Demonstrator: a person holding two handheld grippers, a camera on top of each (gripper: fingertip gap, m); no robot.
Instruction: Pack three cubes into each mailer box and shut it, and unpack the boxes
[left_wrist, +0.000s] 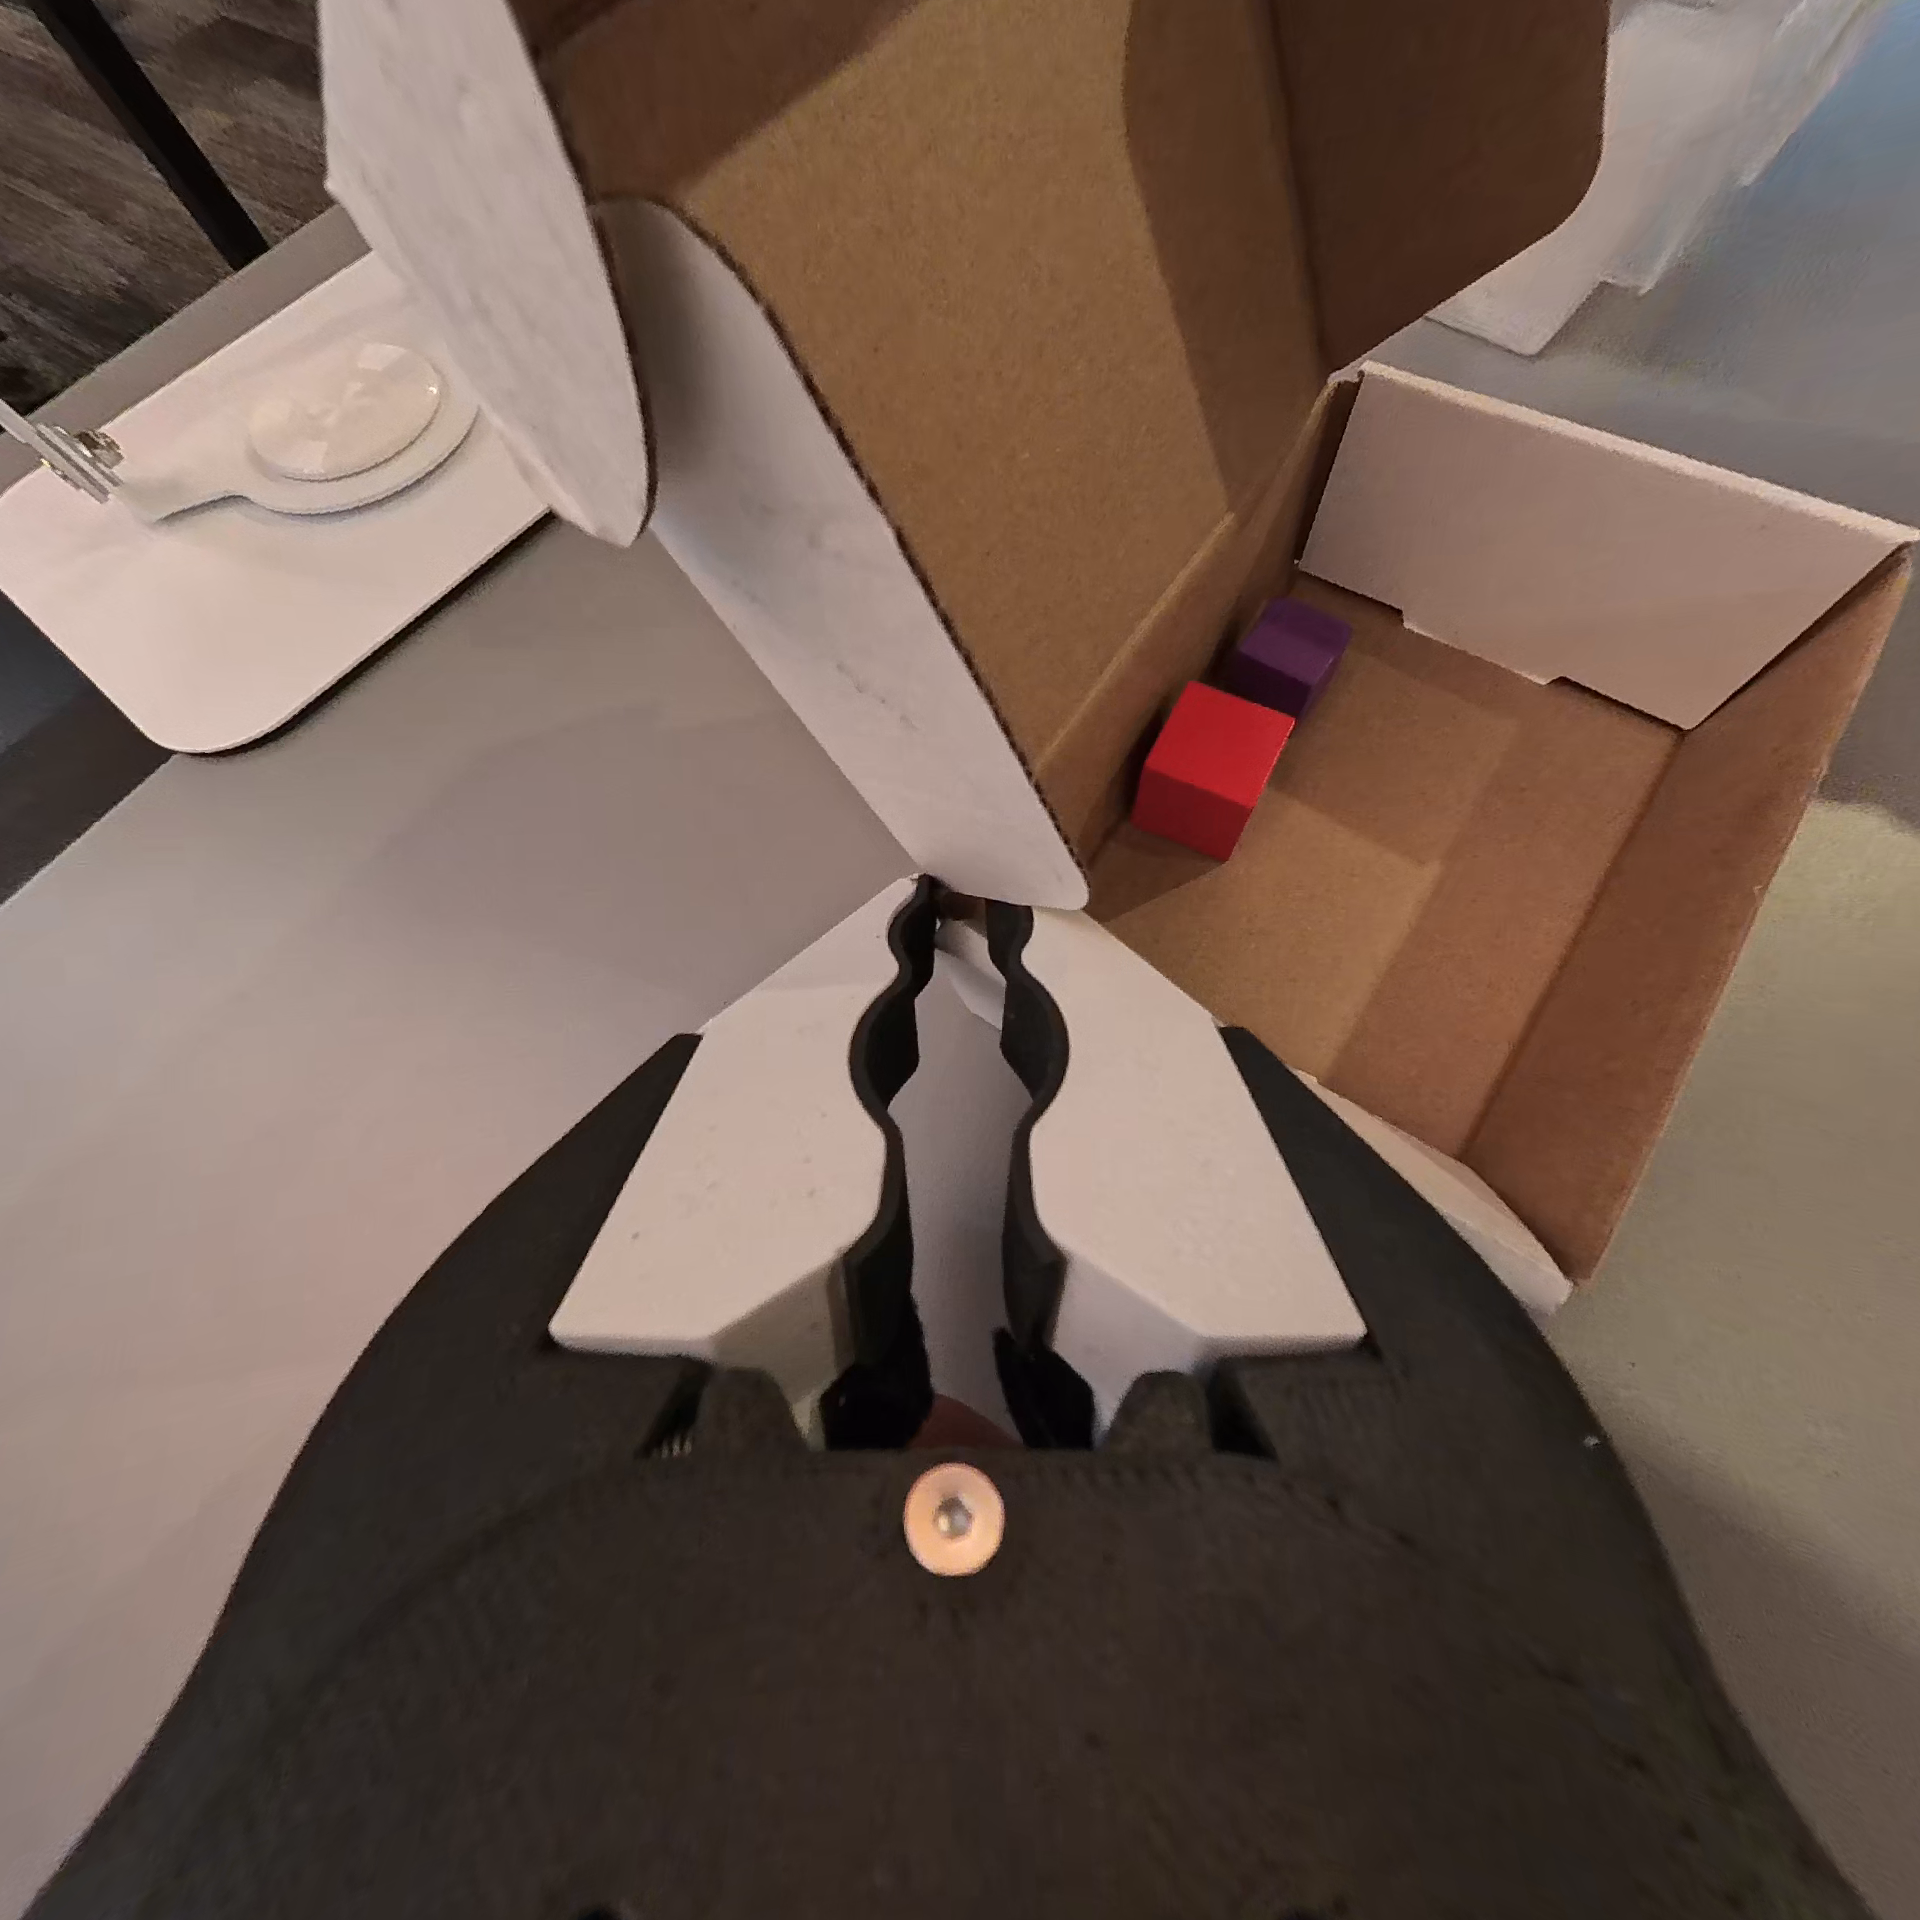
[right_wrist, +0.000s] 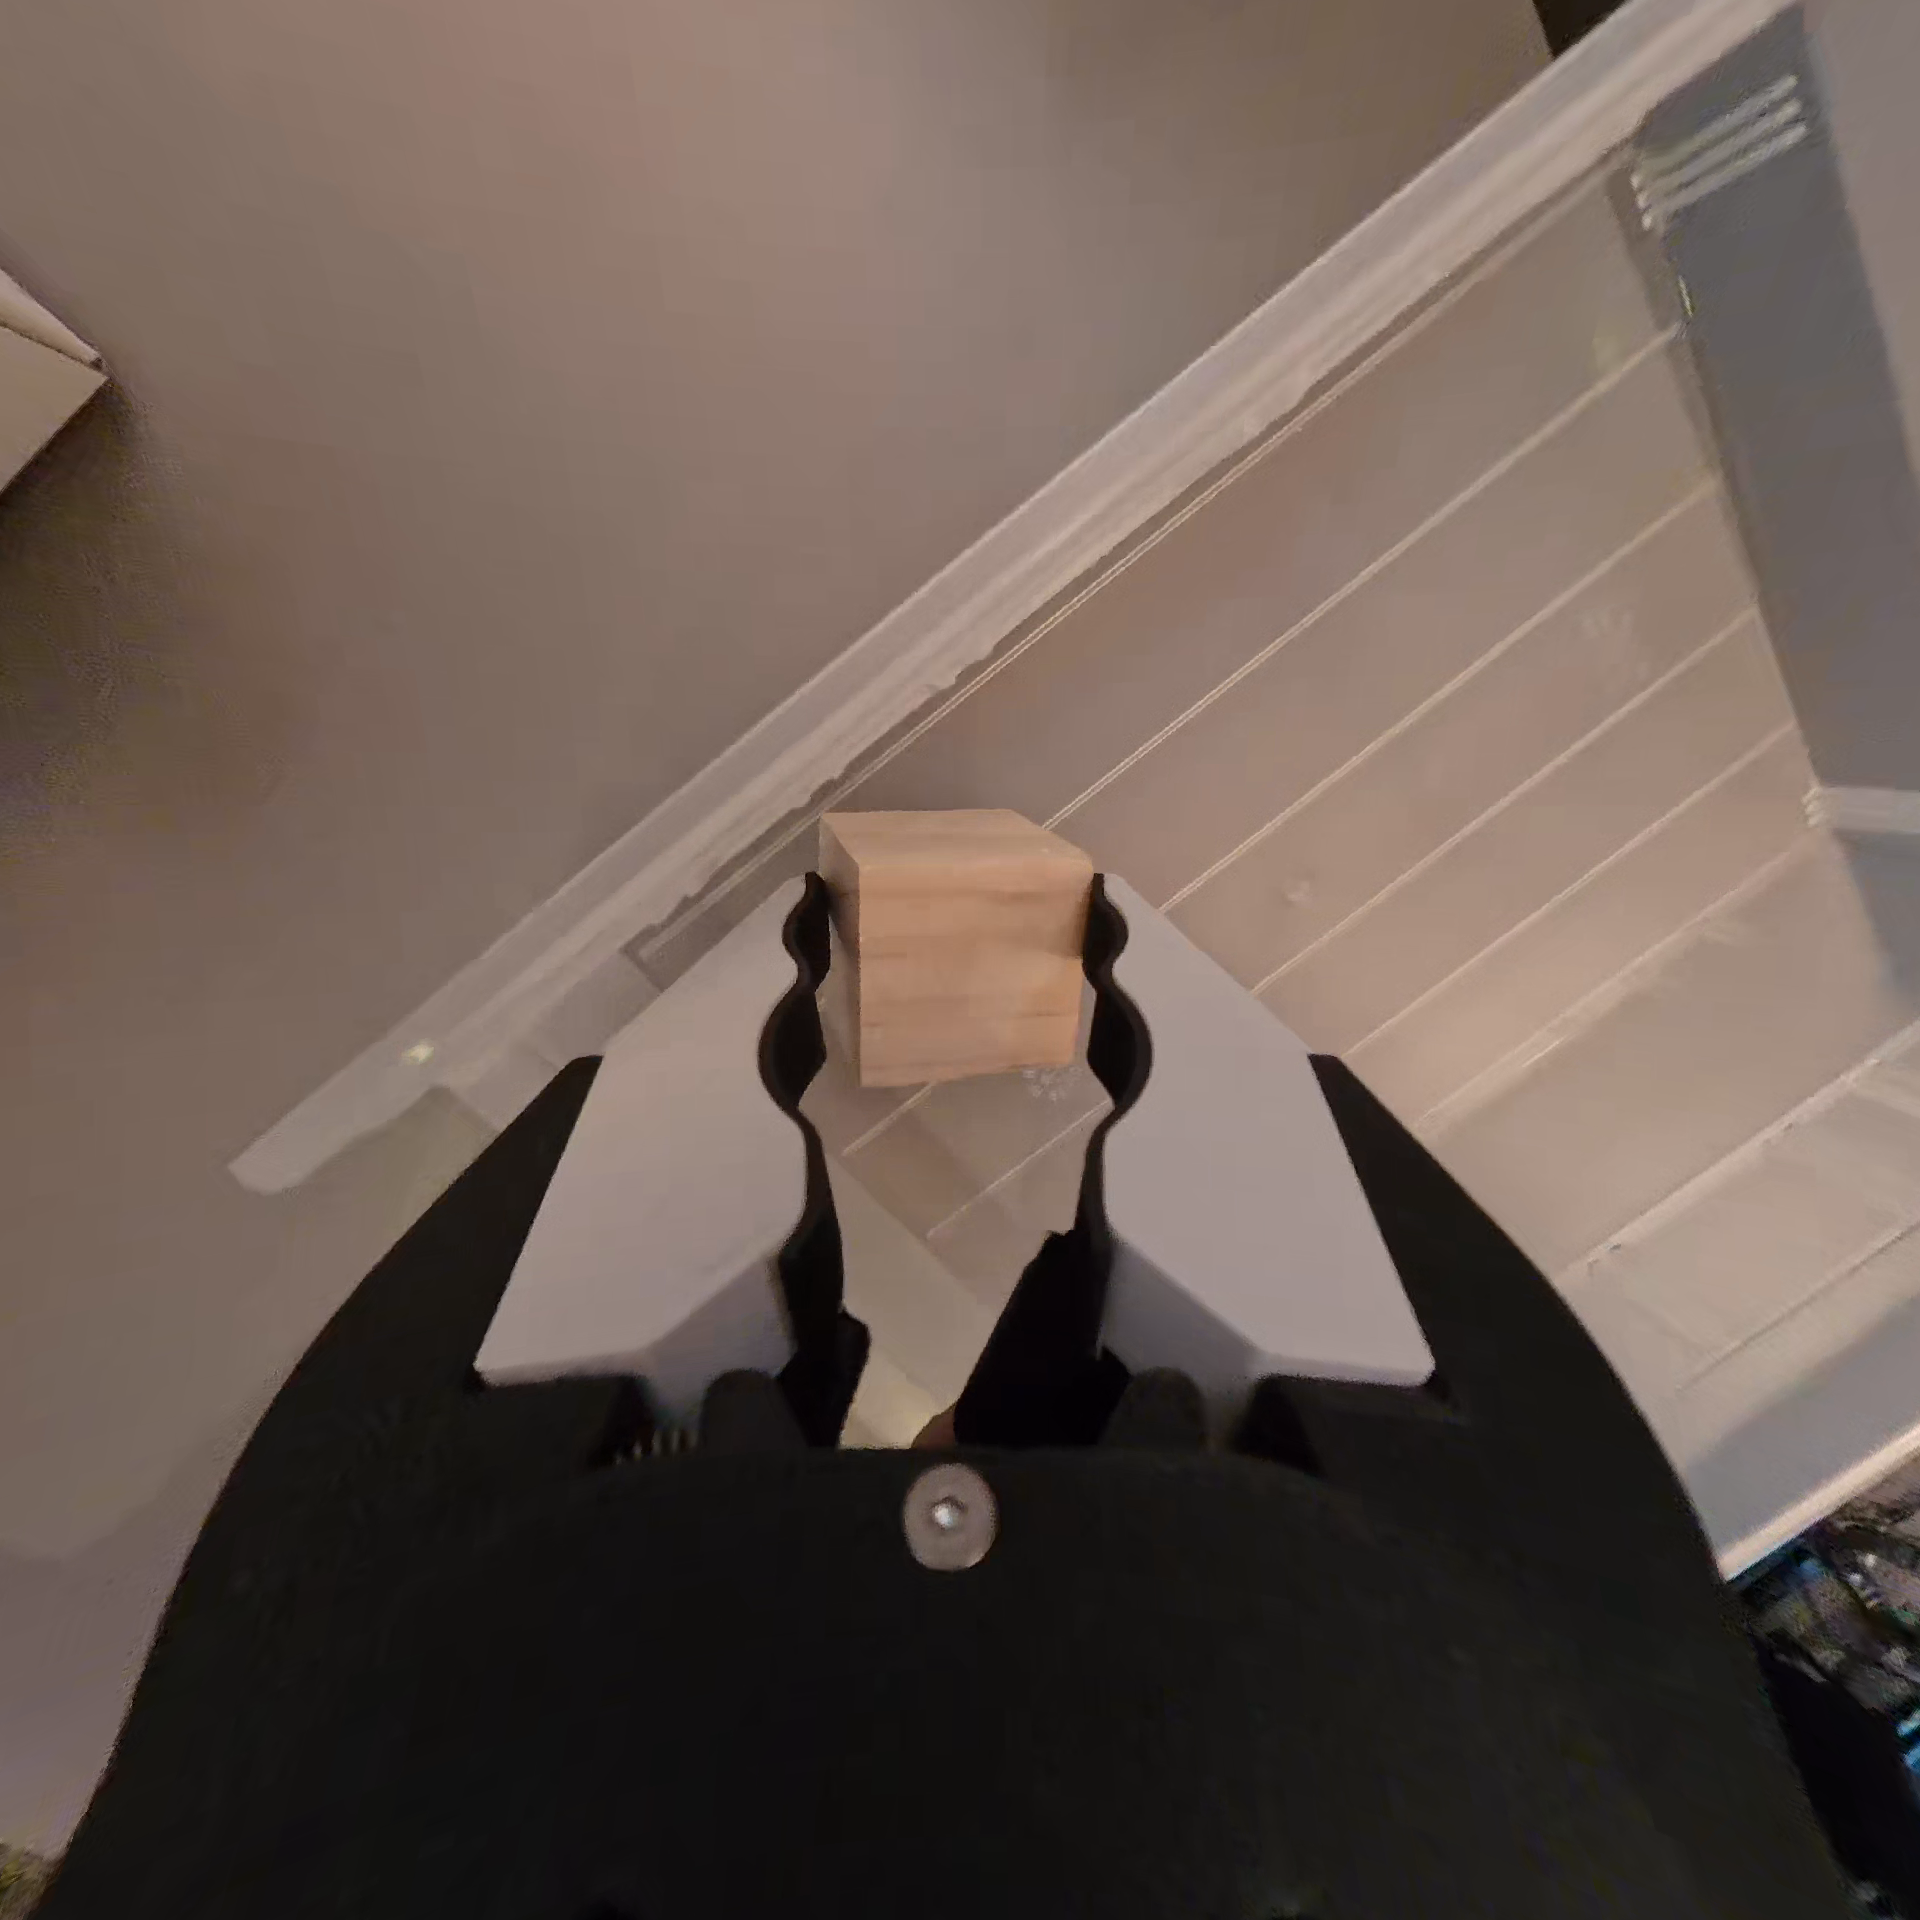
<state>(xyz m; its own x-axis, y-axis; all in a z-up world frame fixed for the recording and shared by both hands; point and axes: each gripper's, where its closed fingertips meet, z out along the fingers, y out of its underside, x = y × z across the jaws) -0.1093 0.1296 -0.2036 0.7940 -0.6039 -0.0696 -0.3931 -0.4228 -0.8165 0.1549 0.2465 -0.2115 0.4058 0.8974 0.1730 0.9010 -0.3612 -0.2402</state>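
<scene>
In the left wrist view, an open white mailer box with a brown inside sits on the grey table. A red cube and a purple cube lie against its left inner wall. The lid stands raised. My left gripper is shut on the box's near corner wall, just under the lid's side flap. In the right wrist view, my right gripper is shut on a plain wooden cube and holds it in the air above the edge of a clear plastic bin.
A white flat stand with a round disc lies at the left on the table. A corner of a white box shows at the left edge of the right wrist view. The grey table spreads left of the bin.
</scene>
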